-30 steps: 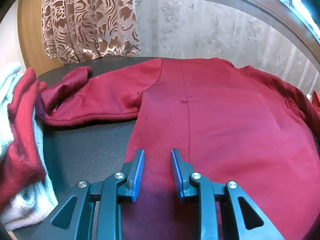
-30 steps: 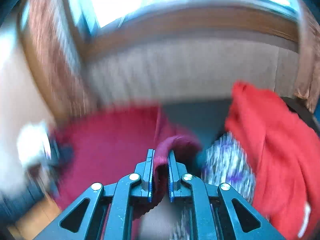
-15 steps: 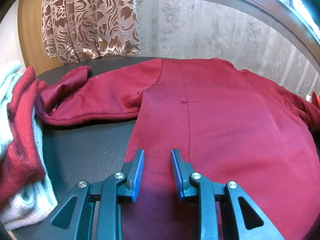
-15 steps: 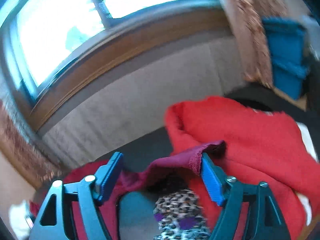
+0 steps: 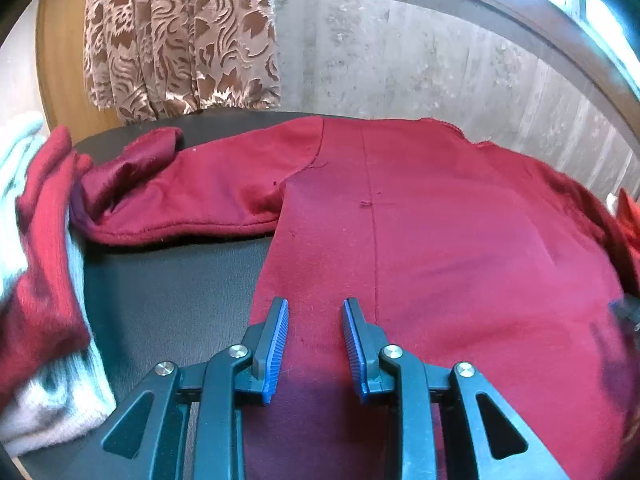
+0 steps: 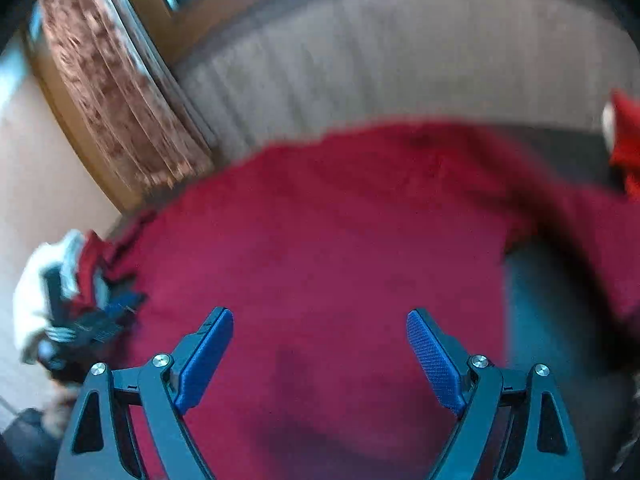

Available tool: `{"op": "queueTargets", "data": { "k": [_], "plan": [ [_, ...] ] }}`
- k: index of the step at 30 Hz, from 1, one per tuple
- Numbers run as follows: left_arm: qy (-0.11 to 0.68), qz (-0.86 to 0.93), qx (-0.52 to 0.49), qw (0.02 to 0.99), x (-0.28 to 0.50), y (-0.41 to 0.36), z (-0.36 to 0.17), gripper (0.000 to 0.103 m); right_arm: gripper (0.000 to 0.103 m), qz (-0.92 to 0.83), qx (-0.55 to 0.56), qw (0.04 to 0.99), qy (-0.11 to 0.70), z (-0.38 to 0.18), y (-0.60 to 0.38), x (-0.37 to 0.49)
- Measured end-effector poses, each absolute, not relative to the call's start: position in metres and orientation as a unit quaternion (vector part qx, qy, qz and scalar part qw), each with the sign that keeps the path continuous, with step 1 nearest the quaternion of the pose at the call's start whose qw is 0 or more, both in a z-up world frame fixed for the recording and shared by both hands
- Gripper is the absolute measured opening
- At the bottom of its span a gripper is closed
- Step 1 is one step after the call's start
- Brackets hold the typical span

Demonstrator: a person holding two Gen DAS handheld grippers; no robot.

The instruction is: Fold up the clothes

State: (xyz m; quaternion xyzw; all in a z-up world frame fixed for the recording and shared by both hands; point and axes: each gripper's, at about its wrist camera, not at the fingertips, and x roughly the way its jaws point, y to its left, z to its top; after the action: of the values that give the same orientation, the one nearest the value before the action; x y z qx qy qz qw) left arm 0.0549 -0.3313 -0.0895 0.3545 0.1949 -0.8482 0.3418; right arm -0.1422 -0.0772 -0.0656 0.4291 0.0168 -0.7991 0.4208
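Note:
A dark red long-sleeved top [image 5: 440, 240] lies spread flat on the black table [image 5: 172, 300], its left sleeve [image 5: 208, 192] stretched to the left. My left gripper [image 5: 316, 308] is part open, empty, low over the garment's near left edge. In the blurred right wrist view the same top [image 6: 340, 248] fills the middle. My right gripper [image 6: 320, 320] is wide open and empty above it. The left gripper [image 6: 80, 328] shows as a dark blur at that view's left edge.
A pile of red and white knitwear [image 5: 36, 280] lies at the table's left edge. A bright red garment [image 6: 624, 148] lies at the right. A patterned curtain [image 5: 180, 40] and a grey wall [image 5: 420, 60] stand behind the table.
My right gripper opened and let go of the dark red sleeve, then swung left to face the garment's body. The right sleeve now lies flatter. My left gripper has not moved.

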Motion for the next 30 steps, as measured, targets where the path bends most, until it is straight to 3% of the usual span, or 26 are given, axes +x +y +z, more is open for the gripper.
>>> {"op": "queueTargets", "data": {
  "k": [1,3,11,15,21,23,25,26,27,30],
  "plan": [
    [0.201,-0.849,0.352,0.339,0.061,-0.331,-0.089,0.028,0.09,-0.805,0.422,0.415,0.025,-0.07,-0.079,-0.134],
    [0.212,-0.851,0.346,0.334,0.073,-0.329,-0.089,0.028,0.103,-0.802,0.421,0.423,0.029,-0.072,-0.081,-0.123],
    [0.15,-0.845,0.359,0.367,0.102,-0.301,-0.086,0.028,0.103,-0.779,0.408,0.475,0.007,-0.083,-0.062,-0.094],
    [0.155,-0.856,0.331,0.366,0.08,-0.286,-0.063,0.028,0.103,-0.78,0.403,0.478,0.01,-0.085,-0.062,-0.087],
    [0.124,-0.897,0.339,0.254,-0.014,-0.255,-0.044,0.028,0.103,-0.788,0.398,0.468,0.048,-0.082,-0.077,-0.08],
    [0.128,-0.891,0.366,0.236,-0.037,-0.257,-0.057,0.029,0.095,-0.791,0.398,0.462,0.038,-0.081,-0.071,-0.082],
    [0.141,-0.88,0.389,0.232,-0.048,-0.264,-0.073,0.032,0.079,-0.795,0.403,0.453,0.025,-0.078,-0.061,-0.087],
    [0.148,-0.882,0.383,0.231,-0.047,-0.266,-0.072,0.032,0.066,-0.797,0.405,0.448,0.019,-0.075,-0.053,-0.09],
    [0.152,-0.883,0.381,0.229,-0.045,-0.267,-0.071,0.032,0.062,-0.801,0.405,0.442,0.01,-0.069,-0.041,-0.094],
    [0.158,-0.885,0.376,0.227,-0.044,-0.269,-0.071,0.033,0.063,-0.838,0.375,0.396,0.018,-0.051,0.011,-0.104]
  ]
}}
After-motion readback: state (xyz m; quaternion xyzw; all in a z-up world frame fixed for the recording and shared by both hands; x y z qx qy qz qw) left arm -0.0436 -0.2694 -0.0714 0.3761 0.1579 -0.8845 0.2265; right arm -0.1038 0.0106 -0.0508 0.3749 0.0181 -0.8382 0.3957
